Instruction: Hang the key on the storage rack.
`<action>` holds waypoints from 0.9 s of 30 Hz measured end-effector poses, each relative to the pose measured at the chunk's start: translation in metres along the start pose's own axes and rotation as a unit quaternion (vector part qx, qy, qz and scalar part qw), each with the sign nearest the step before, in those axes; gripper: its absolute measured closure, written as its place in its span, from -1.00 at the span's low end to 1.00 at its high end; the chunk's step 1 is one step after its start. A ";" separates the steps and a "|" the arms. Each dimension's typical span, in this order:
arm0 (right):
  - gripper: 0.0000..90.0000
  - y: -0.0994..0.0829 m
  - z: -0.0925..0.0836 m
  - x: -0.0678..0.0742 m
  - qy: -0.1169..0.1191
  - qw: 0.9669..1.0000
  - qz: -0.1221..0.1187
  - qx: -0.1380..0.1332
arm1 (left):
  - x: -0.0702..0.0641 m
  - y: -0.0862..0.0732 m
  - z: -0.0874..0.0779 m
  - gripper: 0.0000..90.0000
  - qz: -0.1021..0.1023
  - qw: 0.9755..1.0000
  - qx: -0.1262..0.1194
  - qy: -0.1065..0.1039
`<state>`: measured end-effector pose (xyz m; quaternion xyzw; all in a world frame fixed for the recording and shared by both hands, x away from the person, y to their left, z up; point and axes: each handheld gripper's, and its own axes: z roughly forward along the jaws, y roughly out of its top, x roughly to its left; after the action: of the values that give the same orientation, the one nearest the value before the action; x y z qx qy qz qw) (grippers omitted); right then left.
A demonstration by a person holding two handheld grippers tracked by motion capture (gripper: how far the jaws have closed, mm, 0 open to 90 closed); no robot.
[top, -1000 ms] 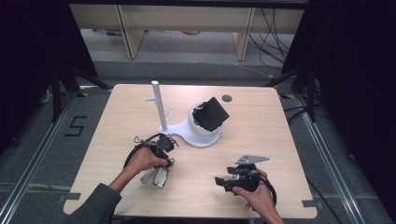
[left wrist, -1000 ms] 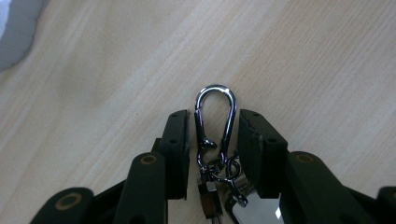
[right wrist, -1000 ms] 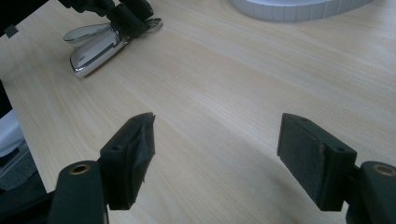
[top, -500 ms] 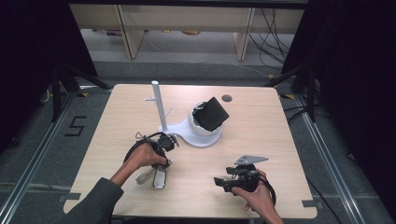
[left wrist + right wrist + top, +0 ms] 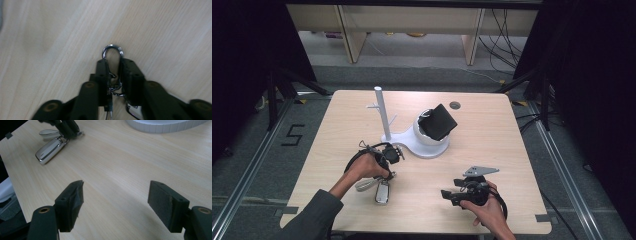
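A silver key fob [image 5: 382, 192] with a pale strap loop [image 5: 363, 184] lies on the wooden table [image 5: 492, 145] near its front left. My left gripper [image 5: 387, 174] points down just above it. In the left gripper view the jaws have just been closing and my left gripper [image 5: 116, 62] now pinches the fob's chrome clip [image 5: 113, 48], whose rounded end pokes out past the fingertips. My right gripper [image 5: 448, 195] rests low at the front right, pointing left. Its jaws [image 5: 115, 195] stand wide apart with bare table between them. Farther off in the right gripper view lies the key fob [image 5: 50, 148].
A white stand with an upright post [image 5: 381, 112] and a rounded base [image 5: 424, 147] sits mid-table, with a black block [image 5: 439, 121] on its dome. A small round hole [image 5: 455, 105] marks the table's far side. The stand's white base edge [image 5: 165, 125] shows ahead of the right gripper.
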<state>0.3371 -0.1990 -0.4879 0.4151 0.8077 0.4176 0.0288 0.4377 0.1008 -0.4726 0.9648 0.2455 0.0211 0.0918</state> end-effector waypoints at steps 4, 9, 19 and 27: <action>-0.34 -0.001 -0.001 0.002 0.002 1.000 0.011 0.006 | 0.000 -0.002 0.000 0.76 0.004 1.000 0.014 0.002; -0.34 -0.001 0.000 0.001 0.005 1.000 0.004 0.003 | 0.002 -0.003 0.001 0.63 -0.002 1.000 0.007 0.003; -0.33 -0.001 0.002 0.001 0.013 1.000 0.002 -0.001 | 0.003 -0.002 0.002 0.20 0.006 1.000 0.018 0.021; -0.32 -0.001 0.002 0.001 0.012 1.000 -0.003 0.006 | 0.008 -0.005 0.004 0.10 -0.033 0.999 0.044 0.002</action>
<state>0.3362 -0.1972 -0.4895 0.4081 0.8117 0.4175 0.0174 0.4427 0.1081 -0.4774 0.9593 0.2777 0.0095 0.0497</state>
